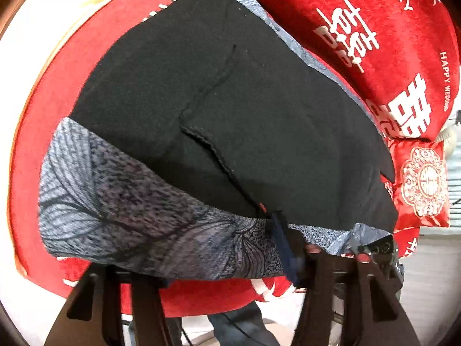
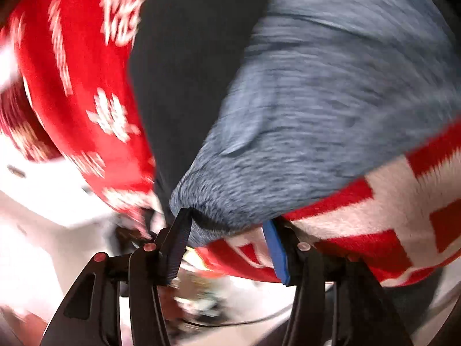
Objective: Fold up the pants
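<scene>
The pants (image 1: pixel 230 121) are black with blue-grey patterned panels (image 1: pixel 121 201) and lie folded on a red bed cover. My left gripper (image 1: pixel 219 262) is at their near edge; its jaws stand wide apart, with the fabric edge lying across the gap and the left pad hidden under it. In the blurred right wrist view the blue-grey cloth (image 2: pixel 317 115) bulges just above my right gripper (image 2: pixel 230 239). Its jaws stand apart and a bunch of the cloth dips between the pads without being pinched.
A red cover with white characters (image 1: pixel 389 43) rises behind the pants. A small red embroidered cushion (image 1: pixel 423 184) sits at the right. Red and white fabric (image 2: pixel 403 216) lies under the right gripper. Pale floor and jeans (image 1: pixel 239 325) show below the bed edge.
</scene>
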Motion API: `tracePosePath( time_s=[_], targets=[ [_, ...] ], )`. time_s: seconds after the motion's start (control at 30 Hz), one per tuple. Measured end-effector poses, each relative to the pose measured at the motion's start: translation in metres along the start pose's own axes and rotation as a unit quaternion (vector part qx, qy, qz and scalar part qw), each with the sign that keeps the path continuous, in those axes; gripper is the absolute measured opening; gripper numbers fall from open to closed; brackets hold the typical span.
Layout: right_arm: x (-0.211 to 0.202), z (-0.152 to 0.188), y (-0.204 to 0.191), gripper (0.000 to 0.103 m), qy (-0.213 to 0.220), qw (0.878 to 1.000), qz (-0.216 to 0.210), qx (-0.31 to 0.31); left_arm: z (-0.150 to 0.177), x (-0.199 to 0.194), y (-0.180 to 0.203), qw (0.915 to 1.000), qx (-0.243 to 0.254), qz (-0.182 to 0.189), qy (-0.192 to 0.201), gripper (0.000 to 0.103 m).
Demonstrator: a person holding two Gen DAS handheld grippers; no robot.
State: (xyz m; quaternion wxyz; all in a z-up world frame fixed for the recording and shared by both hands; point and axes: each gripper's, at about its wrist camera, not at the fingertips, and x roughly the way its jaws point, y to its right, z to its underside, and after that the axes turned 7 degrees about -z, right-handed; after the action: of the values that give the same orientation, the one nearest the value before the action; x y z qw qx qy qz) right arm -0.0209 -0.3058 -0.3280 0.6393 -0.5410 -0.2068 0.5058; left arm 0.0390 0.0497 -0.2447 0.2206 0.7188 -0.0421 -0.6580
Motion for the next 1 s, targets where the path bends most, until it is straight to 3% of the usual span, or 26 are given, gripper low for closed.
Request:
tracePosePath(
  time_s=[0.03,0.07,0.1,0.17,0.3,0.43,0.53,0.63,0.7,0.73,0.77,0.83,0.93,1.0],
  targets=[
    [-0.001,-0.001,0.004,0.054,0.005,1.000,-0.014,0.016,-0.001,0.000,-0.002,1.0000,-0.006,0.000,-0.003,0.040],
    [-0.004,-0.003,0.006,0.035,0.016,0.999,-0.020,0.027,-0.003,0.000,-0.005,0.9998,-0.017,0.004,-0.007,0.033],
    [-0.010,-0.006,0.002,0.009,0.035,0.999,-0.012,0.028,-0.002,-0.001,-0.007,0.9996,-0.024,0.009,-0.010,0.030],
    [-0.018,-0.011,-0.017,0.009,0.047,0.999,0.011,0.016,-0.004,-0.007,-0.005,0.9994,-0.034,0.006,-0.011,0.030],
    [-0.013,-0.018,-0.105,0.009,-0.024,0.986,0.105,-0.130,-0.015,-0.036,0.018,0.9995,-0.027,-0.009,0.013,0.030],
    [-0.012,-0.050,-0.164,0.009,-0.060,0.976,0.108,-0.181,-0.048,-0.062,0.045,0.9984,-0.024,-0.010,0.050,0.030],
    [0.005,-0.091,-0.194,0.009,-0.084,0.969,0.117,-0.203,-0.091,-0.067,0.064,0.9966,-0.014,-0.011,0.080,0.030],
    [0.037,-0.139,-0.215,0.012,-0.108,0.962,0.129,-0.213,-0.142,-0.054,0.078,0.9931,0.002,-0.037,0.111,0.030],
    [0.061,-0.179,-0.220,0.012,-0.120,0.957,0.144,-0.221,-0.177,-0.034,0.083,0.9903,0.011,-0.059,0.125,0.033],
    [0.070,-0.190,-0.219,0.012,-0.126,0.955,0.151,-0.221,-0.196,-0.018,0.084,0.9894,0.009,-0.069,0.128,0.040],
    [0.085,-0.209,-0.216,0.012,-0.131,0.951,0.167,-0.226,-0.208,-0.009,0.086,0.9875,0.006,-0.082,0.134,0.054],
    [0.109,-0.236,-0.211,0.013,-0.131,0.942,0.203,-0.234,-0.230,0.017,0.081,0.9850,-0.002,-0.111,0.132,0.056],
    [0.141,-0.277,-0.185,0.013,-0.133,0.939,0.248,-0.199,-0.244,0.037,0.076,0.9829,-0.015,-0.136,0.124,0.056],
    [0.143,-0.281,-0.184,0.015,-0.130,0.943,0.243,-0.186,-0.245,0.025,0.079,0.9787,-0.016,-0.155,0.133,0.066]
  ],
)
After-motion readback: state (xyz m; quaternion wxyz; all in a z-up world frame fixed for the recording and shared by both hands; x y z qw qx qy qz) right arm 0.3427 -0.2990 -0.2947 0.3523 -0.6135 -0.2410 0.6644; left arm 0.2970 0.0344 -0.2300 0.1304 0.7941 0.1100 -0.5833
